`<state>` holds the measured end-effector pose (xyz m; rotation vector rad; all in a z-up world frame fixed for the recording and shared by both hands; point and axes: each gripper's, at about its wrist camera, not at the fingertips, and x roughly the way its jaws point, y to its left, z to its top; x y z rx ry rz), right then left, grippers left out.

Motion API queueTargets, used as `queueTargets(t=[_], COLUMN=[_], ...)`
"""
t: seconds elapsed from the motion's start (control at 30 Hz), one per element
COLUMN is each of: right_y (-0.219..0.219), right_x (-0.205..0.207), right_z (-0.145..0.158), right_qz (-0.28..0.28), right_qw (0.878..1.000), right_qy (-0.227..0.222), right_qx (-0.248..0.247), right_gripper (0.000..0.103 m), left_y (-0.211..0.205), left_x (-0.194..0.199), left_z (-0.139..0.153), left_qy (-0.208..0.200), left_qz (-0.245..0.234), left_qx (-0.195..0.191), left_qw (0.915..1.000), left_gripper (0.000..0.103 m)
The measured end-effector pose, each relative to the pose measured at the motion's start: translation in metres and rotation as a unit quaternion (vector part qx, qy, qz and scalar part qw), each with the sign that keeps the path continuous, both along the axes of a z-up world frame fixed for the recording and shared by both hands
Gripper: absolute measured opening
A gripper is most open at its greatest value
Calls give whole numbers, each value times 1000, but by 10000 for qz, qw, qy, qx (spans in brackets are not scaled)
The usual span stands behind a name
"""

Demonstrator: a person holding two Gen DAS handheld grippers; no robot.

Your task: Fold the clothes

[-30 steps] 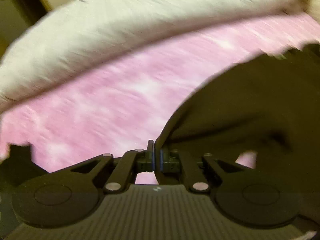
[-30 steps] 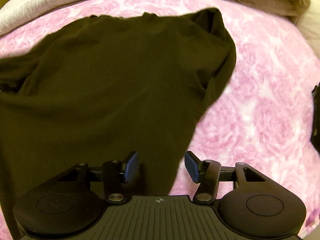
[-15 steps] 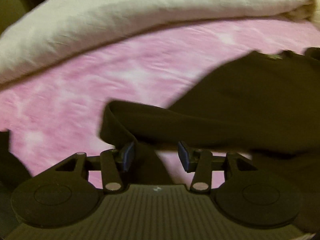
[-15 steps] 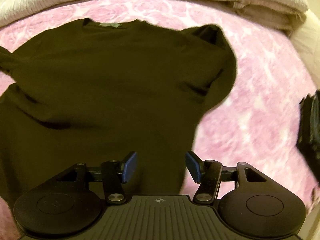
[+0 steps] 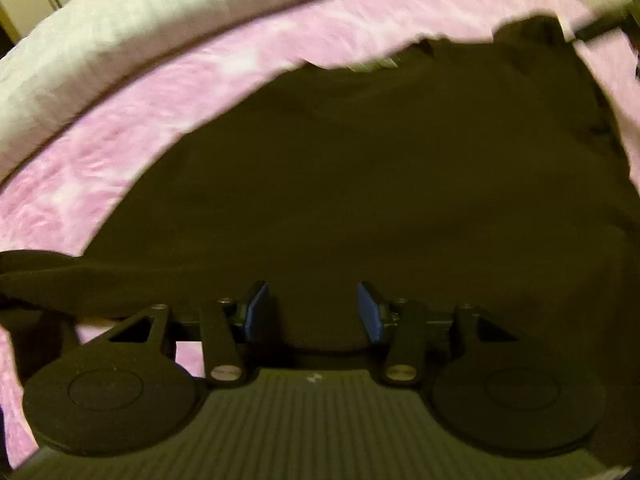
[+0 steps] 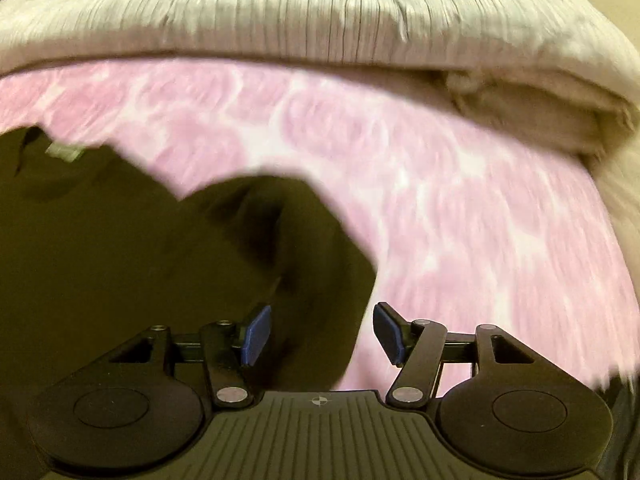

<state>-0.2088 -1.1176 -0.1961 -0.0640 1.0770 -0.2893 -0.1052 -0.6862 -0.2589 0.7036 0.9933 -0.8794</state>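
A dark shirt (image 5: 380, 184) lies spread on a bed covered with a pink rose-patterned blanket (image 5: 168, 96). A pale folded quilt (image 6: 320, 12) runs along the blanket's far edge.

In the left wrist view, the left gripper (image 5: 313, 310) hangs over the shirt, pointing steeply down. Its blue-padded fingers (image 5: 256, 308) are spread apart, having just been opening, and nothing is pinched between them; the dark cloth lies below and ahead of the gap. The shirt fills most of the space beyond the fingers, its neckline with a small pale label (image 5: 376, 65) at the far end. One sleeve (image 5: 44, 276) stretches off to the left of the fingers.

In the right wrist view, the right gripper (image 6: 323, 334) has its fingers (image 6: 388, 332) spread wide, also just opening further, with nothing gripped. The shirt's edge passes under the gap: dark cloth lies below the left finger, pink blanket below the right. The picture is blurred.
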Motion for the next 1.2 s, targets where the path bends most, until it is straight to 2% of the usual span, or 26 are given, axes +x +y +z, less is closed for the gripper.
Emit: queueTargets(t=[0.1, 0.13, 0.17, 0.2, 0.23, 0.27, 0.33, 0.4, 0.47, 0.5, 0.57, 0.63, 0.7, 0.77, 0.83, 0.9, 0.97, 1.07, 1.2], right_y=[-26, -34, -42, -50, -58, -63, -78, -94, -111, -112, -113, -105, -96, -76, -56, -35, -14, 19, 65], right_x=[33, 36, 38, 40, 35, 25, -14, -59, -105, -120, -148, -167, -176, -169, -162, -127, -90, -31, 47], right_z=[-28, -34, -40, -45, -43, -33, -5, 19, 19, 10, -9, -13, -11, 6, 24, 26, 28, 24, -8], right_qz=[443, 497, 535, 572, 486, 339, -380, -1278, -2321, -2545, -2884, -3026, -3188, -2913, -2605, -1806, -956, 383, 1870], right_qw=[9985, 9977, 9965, 9947, 9943, 9952, 9939, 9802, 9606, 9578, 9517, 9490, 9419, 9504, 9589, 9744, 9832, 9839, 9736], right_qy=[281, 310, 319, 328, 180, -115, -882, -1500, -1475, -1223, -640, -368, -258, -385, -525, -691, -854, -980, -514], right_qx=[123, 329, 560, 790, 933, 907, 543, 185, 395, 541, 836, 809, 1020, 1022, 998, 1148, 1302, 1444, 1200], right_gripper=[60, 59, 50, 18, 11, 11, 11, 11, 15, 17, 21, 31, 35, 36, 39, 43, 52, 56, 56], left_y=[-24, -29, -34, -39, -41, -44, -49, -57, -67, -73, -86, -96, -104, -110, -111, -110, -109, -110, -115], left_x=[-12, -13, -15, -15, -13, -11, -6, 2, 13, 19, 31, 44, 61, 82, 104, 122, 136, 150, 161], left_z=[-22, -26, -29, -30, -28, -26, -20, -15, -11, -10, -7, -3, -2, -3, -4, -10, -17, -29, -41], left_qy=[7, -7, -21, -38, -37, -36, -63, -88, -115, -130, -164, -310, -512, -693, -690, -580, -511, -424, -264], left_qz=[14, 30, 46, 56, 41, 25, -28, -81, -102, -111, -129, -210, -271, -287, -211, -176, -286, -602, -1041], left_qx=[262, 343, 423, 473, 479, 485, 465, 455, 415, 387, 331, 260, 221, 202, 128, 78, 35, -68, -252], left_qw=[9997, 9994, 9991, 9989, 9988, 9988, 9989, 9989, 9990, 9991, 9992, 9990, 9981, 9970, 9973, 9981, 9983, 9973, 9939], left_gripper=[44, 44, 44, 44, 43, 43, 43, 43, 43, 43, 43, 44, 45, 48, 48, 48, 49, 49, 47])
